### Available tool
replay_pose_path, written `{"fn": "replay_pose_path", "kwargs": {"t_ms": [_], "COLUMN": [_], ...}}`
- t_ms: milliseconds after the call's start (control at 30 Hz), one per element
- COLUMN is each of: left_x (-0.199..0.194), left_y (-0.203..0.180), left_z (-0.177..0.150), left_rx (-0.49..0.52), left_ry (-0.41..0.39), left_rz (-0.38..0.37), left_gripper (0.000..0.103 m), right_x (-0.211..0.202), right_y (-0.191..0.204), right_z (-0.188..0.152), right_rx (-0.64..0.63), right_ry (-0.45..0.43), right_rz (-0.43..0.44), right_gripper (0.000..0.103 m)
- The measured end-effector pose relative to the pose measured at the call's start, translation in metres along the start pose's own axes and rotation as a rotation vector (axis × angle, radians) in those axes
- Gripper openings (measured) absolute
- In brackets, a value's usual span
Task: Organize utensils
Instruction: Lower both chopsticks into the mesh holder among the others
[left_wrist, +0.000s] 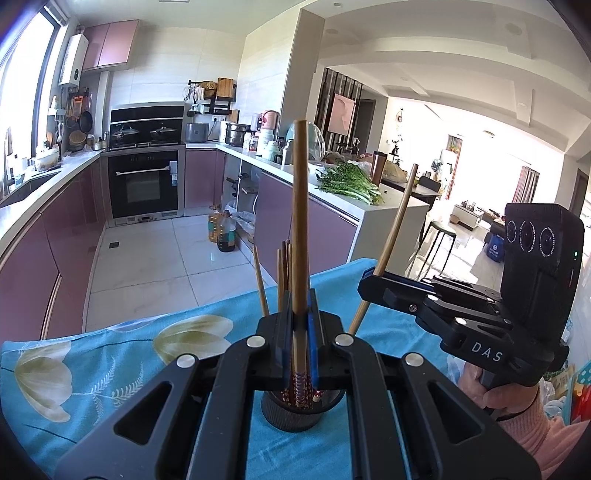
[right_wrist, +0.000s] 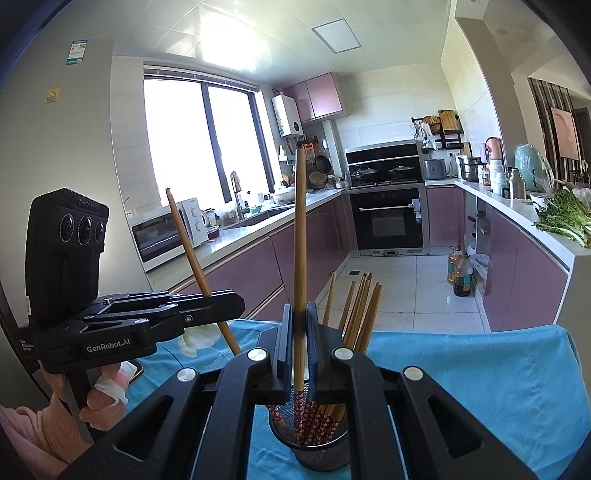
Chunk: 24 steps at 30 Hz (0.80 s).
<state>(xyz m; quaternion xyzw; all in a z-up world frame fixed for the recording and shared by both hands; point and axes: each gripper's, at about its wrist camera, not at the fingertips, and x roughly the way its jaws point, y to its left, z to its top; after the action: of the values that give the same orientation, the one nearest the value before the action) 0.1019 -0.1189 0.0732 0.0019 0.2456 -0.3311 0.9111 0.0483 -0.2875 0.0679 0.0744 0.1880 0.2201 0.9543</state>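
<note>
Fingers first: the left gripper (left_wrist: 301, 325) has its black, blue-padded fingers (left_wrist: 284, 332) clenched on a single brown wooden chopstick with a red flower-patterned end (left_wrist: 299, 206), held nearly upright, its patterned end dipping into the mouth of the dark round mesh utensil holder (left_wrist: 295, 413) right below. Over on the other side, the right gripper (right_wrist: 300, 332) is doing the very same thing, fingers (right_wrist: 282, 339) pinched tight on a second brown wooden chopstick (right_wrist: 300, 236), standing tall with its lower end just over the holder's rim! In the left wrist view that right-hand stick (left_wrist: 397, 221) leans out at a slant; in the right wrist view the left one (right_wrist: 194, 258) tilts the other way. And look inside: a good bundle of matching chopsticks (right_wrist: 360, 310) already stands in the holder, patterned ends down, fanning toward its far side. The holder itself sits on the worktop, which is draped in a turquoise cloth with pale flower print (left_wrist: 110, 354), towards the near edge, between the two grippers. So where are we? By my reading, well along: most sticks look stowed, and these two are poised for the drop, neither released yet. No loose chopsticks show on the cloth, though the grippers hide much of the near edge, so I can't swear these are the last. What's left seems to be lowering and letting go.
</note>
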Motion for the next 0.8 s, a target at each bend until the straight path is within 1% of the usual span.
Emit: {"fn": "replay_pose_path", "kwargs": {"t_ms": [800], "left_x": [0.017], "left_y": [-0.001], "left_z": [-0.007], "left_rx": [-0.010], "left_ry": [0.065], "left_rz": [0.005], "left_gripper": [0.007], "right_x": [0.019], "right_y": [-0.004], "right_z": [-0.009], "right_rx": [0.025], "right_ry": [0.043], "right_rz": [-0.013], "right_gripper": [0.006]}}
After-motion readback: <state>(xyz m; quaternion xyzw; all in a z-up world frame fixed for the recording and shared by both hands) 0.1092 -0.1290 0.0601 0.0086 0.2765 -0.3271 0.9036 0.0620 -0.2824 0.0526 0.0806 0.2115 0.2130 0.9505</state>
